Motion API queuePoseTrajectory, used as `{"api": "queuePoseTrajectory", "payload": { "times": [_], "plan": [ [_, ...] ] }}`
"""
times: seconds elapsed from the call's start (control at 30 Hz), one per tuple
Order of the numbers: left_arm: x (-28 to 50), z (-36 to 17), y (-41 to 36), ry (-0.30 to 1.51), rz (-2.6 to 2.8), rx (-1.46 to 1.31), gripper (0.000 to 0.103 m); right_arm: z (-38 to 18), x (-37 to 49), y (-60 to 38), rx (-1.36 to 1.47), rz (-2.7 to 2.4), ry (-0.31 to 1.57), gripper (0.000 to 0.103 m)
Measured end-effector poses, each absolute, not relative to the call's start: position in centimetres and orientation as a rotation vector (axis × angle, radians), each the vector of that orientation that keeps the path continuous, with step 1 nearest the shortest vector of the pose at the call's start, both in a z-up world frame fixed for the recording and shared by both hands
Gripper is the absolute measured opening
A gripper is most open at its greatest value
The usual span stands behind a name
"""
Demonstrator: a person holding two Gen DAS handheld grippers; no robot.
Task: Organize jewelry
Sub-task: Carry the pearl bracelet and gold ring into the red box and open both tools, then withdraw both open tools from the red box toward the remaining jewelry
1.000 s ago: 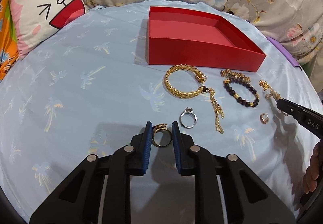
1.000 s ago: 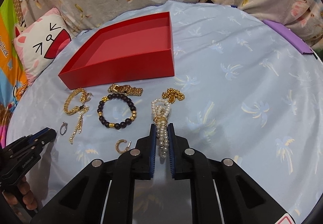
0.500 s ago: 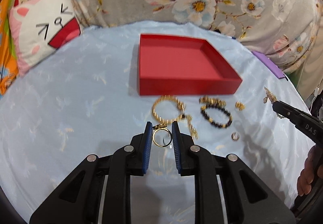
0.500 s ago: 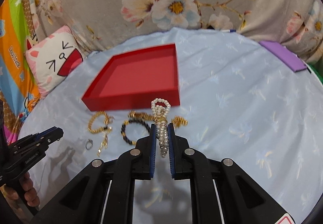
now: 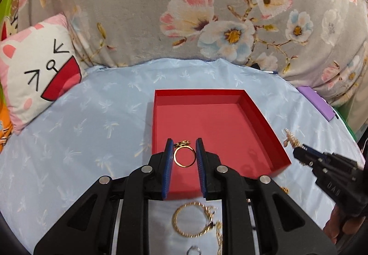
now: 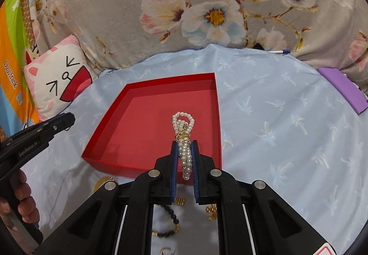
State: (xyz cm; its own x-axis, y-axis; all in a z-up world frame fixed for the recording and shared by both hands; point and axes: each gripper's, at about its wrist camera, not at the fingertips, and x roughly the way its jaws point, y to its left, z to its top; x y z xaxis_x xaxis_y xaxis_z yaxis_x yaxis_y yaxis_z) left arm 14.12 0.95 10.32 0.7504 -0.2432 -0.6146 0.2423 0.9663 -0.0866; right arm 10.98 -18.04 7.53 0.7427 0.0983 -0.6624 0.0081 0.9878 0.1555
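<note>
My left gripper (image 5: 184, 155) is shut on a gold ring (image 5: 184, 155) and holds it in the air over the near part of the open red box (image 5: 207, 117). My right gripper (image 6: 185, 151) is shut on a white pearl bracelet (image 6: 184, 137) with a gold clasp, held above the box's (image 6: 147, 124) near right part. The box looks empty inside. The right gripper also shows at the right of the left wrist view (image 5: 306, 153), the left gripper at the left of the right wrist view (image 6: 64, 120).
A gold chain bangle (image 5: 195, 220) and a silver ring (image 5: 194, 250) lie on the light blue cloth near the box. A dark bead bracelet (image 6: 170, 220) and gold pieces (image 6: 211, 211) lie under my right gripper. A cat cushion (image 5: 36, 66) sits left, a purple pad (image 5: 317, 103) right.
Both grippers have risen off the cloth with their pieces and moved forward over the red box. The other jewelry stayed on the cloth.
</note>
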Motion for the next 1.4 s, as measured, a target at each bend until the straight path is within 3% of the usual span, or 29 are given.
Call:
{"api": "queuePoseTrajectory", "payload": {
  "times": [0.5, 0.57, 0.77, 1.1, 1.17, 1.23, 1.4],
  "plan": [
    [20.2, 5.4, -1.0, 0.775, -0.245, 0.017, 0.019, 3.5, 16.3, -18.4, 0.167, 0.037, 0.789, 0.012],
    [20.4, 5.1, -1.0, 0.772, -0.237, 0.019, 0.024, 3.5, 16.3, -18.5, 0.163, 0.032, 0.779, 0.015],
    [19.4, 5.7, -0.2, 0.732, -0.180, 0.039, 0.057, 4.9, 14.5, -18.9, 0.165, 0.021, 0.733, 0.026],
    [12.5, 7.0, 2.8, 0.693, -0.151, 0.036, 0.065, 6.1, 5.2, -18.1, 0.134, 0.025, 0.692, 0.038],
    [10.6, 6.6, 3.4, 0.694, -0.150, 0.028, 0.078, 5.6, 3.4, -18.1, 0.147, 0.024, 0.705, 0.039],
    [9.1, 6.1, 3.6, 0.703, -0.159, 0.018, 0.082, 4.9, 1.7, -18.0, 0.162, 0.026, 0.721, 0.040],
    [6.6, 4.3, 3.0, 0.752, -0.189, 0.005, 0.082, 3.6, -0.6, -17.9, 0.173, 0.018, 0.756, 0.040]
  ]
}}
